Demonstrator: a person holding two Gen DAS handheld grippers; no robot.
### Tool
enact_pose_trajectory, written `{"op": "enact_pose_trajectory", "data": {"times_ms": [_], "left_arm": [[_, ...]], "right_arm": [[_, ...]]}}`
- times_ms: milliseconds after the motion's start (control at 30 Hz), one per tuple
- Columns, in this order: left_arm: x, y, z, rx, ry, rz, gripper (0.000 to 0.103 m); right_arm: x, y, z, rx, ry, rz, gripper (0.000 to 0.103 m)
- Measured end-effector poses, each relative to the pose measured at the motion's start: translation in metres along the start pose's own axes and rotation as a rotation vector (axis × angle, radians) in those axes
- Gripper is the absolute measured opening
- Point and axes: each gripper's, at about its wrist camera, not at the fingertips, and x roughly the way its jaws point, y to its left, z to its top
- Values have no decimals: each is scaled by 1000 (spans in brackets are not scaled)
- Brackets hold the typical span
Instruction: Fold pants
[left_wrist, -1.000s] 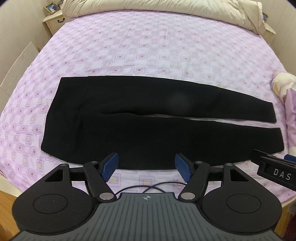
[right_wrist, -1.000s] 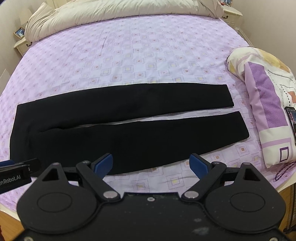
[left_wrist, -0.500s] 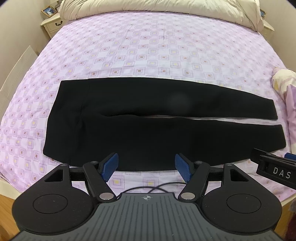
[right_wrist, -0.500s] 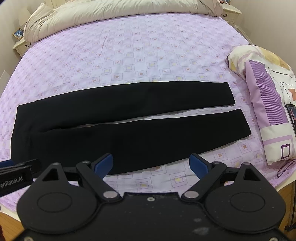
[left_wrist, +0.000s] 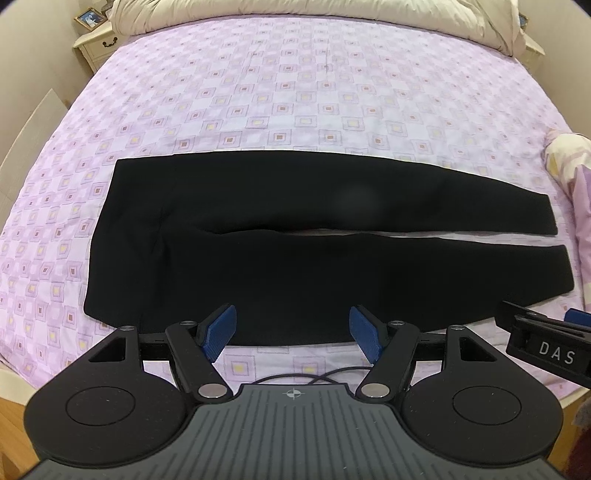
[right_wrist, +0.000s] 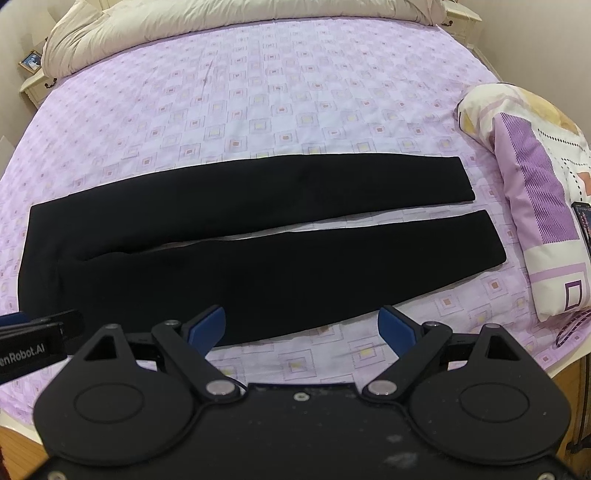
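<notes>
One pair of black pants (left_wrist: 295, 251) lies flat across the bed (left_wrist: 295, 92), waist to the left, two legs running right with a thin gap between them. Two grippers in play: left gripper (left_wrist: 293, 334) and right gripper (right_wrist: 301, 326), both with jaws spread wide and holding nothing, hovering just over the near edge of the pants. One patterned pillow (right_wrist: 535, 206) sits off past the cuffs, one beige duvet (right_wrist: 221, 26) at the far end. Compared to a second ago, both views sit a bit closer and lower; the pants haven't budged.
</notes>
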Motion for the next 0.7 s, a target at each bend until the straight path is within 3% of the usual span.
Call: {"op": "enact_pose_trajectory", "data": {"times_ms": [700], "left_arm": [[22, 13, 21, 50, 59, -21, 67]], "right_arm": [[24, 9, 4, 19, 64, -31, 95]]}}
